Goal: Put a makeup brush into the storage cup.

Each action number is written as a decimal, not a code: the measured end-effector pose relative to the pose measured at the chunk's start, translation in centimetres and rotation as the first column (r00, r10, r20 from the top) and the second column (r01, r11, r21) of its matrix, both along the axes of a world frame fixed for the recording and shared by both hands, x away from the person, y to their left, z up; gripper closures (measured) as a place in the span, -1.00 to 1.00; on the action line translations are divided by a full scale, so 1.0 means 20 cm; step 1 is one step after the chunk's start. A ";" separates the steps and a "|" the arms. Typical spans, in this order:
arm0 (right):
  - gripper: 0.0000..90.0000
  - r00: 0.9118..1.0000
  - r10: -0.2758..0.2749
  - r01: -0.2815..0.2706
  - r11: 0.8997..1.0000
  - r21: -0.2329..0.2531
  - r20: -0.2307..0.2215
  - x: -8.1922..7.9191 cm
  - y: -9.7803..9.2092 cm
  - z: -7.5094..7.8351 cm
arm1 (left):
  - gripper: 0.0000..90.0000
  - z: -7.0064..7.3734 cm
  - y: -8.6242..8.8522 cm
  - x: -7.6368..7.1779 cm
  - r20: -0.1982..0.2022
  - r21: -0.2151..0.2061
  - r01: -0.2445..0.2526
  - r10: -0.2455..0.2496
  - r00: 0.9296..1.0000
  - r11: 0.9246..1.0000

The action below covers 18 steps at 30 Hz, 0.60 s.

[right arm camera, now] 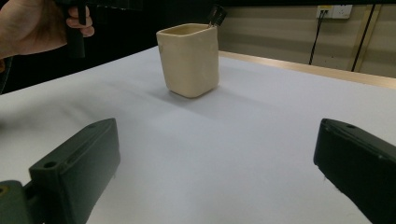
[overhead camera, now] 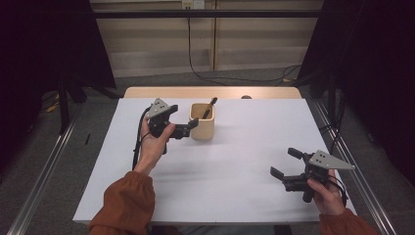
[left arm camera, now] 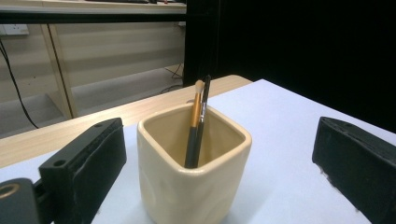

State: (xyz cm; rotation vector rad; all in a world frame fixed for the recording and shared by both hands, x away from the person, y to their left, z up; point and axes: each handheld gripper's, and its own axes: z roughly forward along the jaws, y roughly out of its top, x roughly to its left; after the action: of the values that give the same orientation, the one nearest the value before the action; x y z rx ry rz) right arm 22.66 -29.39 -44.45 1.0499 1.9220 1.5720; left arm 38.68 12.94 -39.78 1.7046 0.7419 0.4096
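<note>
My left gripper [overhead camera: 188, 128] has its fingers [left arm camera: 84, 163] spread wide, holding nothing, one on each side of the cream cup [left arm camera: 194, 163] without touching it in the left gripper view. My right gripper [overhead camera: 284, 164] also has its fingers [right arm camera: 77, 170] apart and empty, hovering near the tabletop's [overhead camera: 235, 161] right edge, well apart from the cup. The cup stands upright near the far edge of the tabletop, left of middle. Two brushes [left arm camera: 196, 126] lean inside it, tips above the rim.
</note>
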 end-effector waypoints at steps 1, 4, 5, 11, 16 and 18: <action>-1.00 1.000 0.000 0.000 1.000 -0.001 -0.001 0.00 0.00 0.00 | -0.94 0.00 0.01 -0.01 0.004 -0.002 -0.003 0.003 1.000 1.000; -1.00 1.000 -0.001 0.001 1.000 0.000 -0.001 0.00 0.00 0.00 | -0.94 -0.01 0.04 -0.03 -0.001 -0.004 -0.005 0.005 1.000 1.000; -1.00 1.000 -0.002 0.002 1.000 -0.001 -0.002 0.00 0.00 0.00 | -0.93 -0.02 0.04 -0.04 -0.005 -0.007 -0.005 0.005 1.000 1.000; -1.00 1.000 -0.001 0.001 1.000 -0.001 -0.002 0.00 0.00 0.00 | -0.93 -0.01 0.08 -0.08 -0.001 -0.023 0.000 0.000 1.000 1.000; -1.00 1.000 0.001 -0.001 1.000 0.000 0.000 0.00 0.00 0.00 | -0.93 0.00 0.10 -0.13 0.011 -0.023 0.000 0.000 1.000 1.000; -1.00 1.000 0.001 -0.001 1.000 -0.001 0.002 0.00 0.00 0.00 | -0.93 0.00 0.12 -0.15 0.012 -0.030 -0.001 0.002 1.000 1.000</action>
State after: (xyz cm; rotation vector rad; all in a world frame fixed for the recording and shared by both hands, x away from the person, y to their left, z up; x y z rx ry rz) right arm 22.65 -29.38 -44.44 1.0467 1.9222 1.5723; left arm 35.70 15.24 -39.88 1.6722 0.7376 0.4072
